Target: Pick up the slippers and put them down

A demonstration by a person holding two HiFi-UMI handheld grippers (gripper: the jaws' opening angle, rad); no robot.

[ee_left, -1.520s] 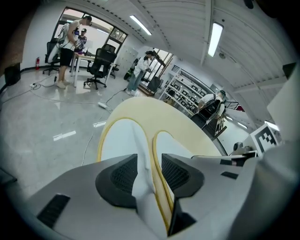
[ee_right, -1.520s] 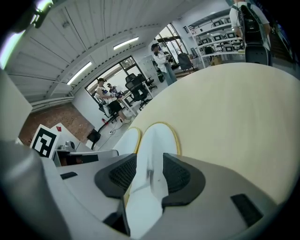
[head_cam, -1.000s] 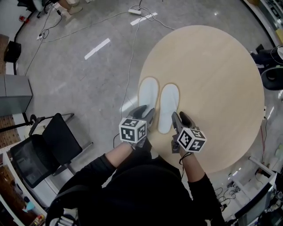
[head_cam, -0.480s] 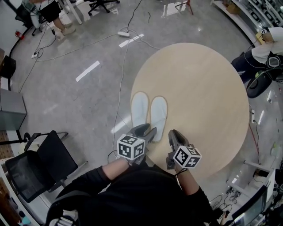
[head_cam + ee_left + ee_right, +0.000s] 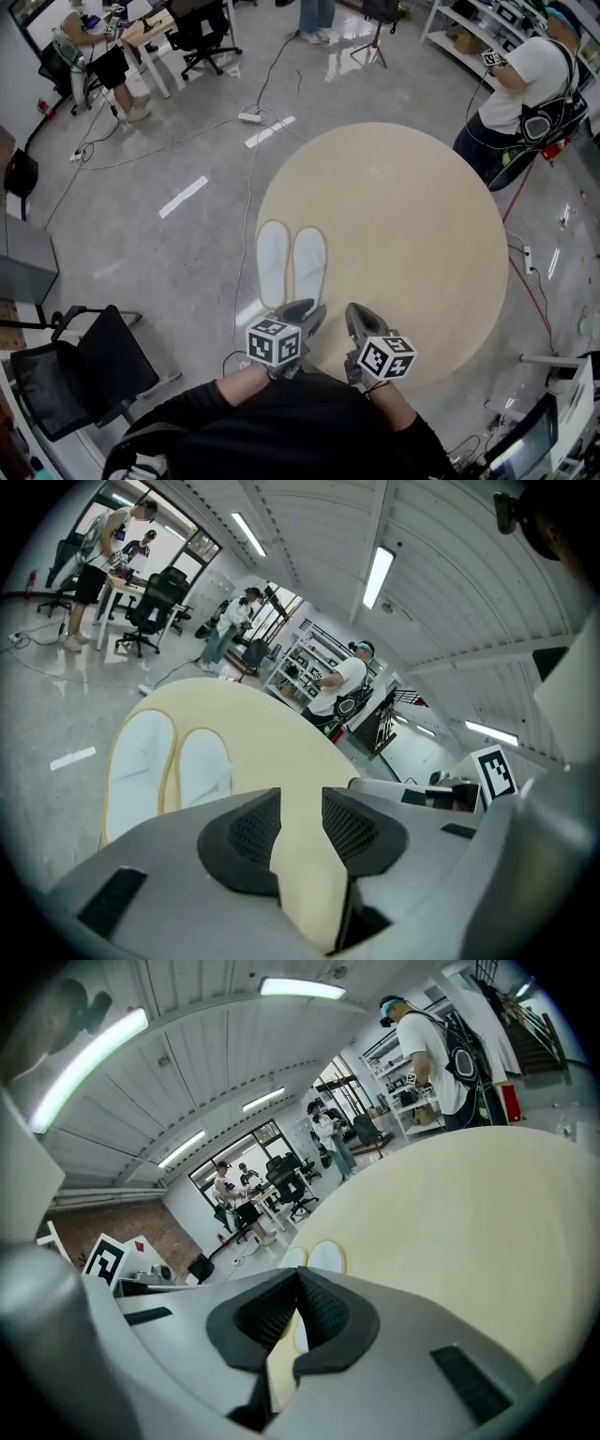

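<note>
White with a thin yellow rim, the two slippers lie flat and side by side on the round, pale wood worktop (image 5: 403, 206). The left slipper (image 5: 273, 250) and the right slipper (image 5: 308, 258) almost touch along their long sides. They sit close to the worktop's edge, on the side by the grey floor (image 5: 141, 234). Nothing holds them.

The person holds both grippers low and close to the body, over the near edge of the worktop. Both point forward and a little down, toward the slippers but apart from them. The left gripper (image 5: 305, 311) is just below the near ends of the slippers. Its jaws are spread, and only bare worktop shows in the gap. They have just been closing a little, with nothing between them. The right gripper (image 5: 356, 314) is just beside it. Its jaws are pressed together at the tips and pinch nothing.

Each gripper has a cube with black and white squares, the left cube (image 5: 273, 340) and the right cube (image 5: 385, 357). Black sleeves (image 5: 225, 398) cover the person's arms. A black chair (image 5: 70, 370) stands on the floor to the left.
</note>
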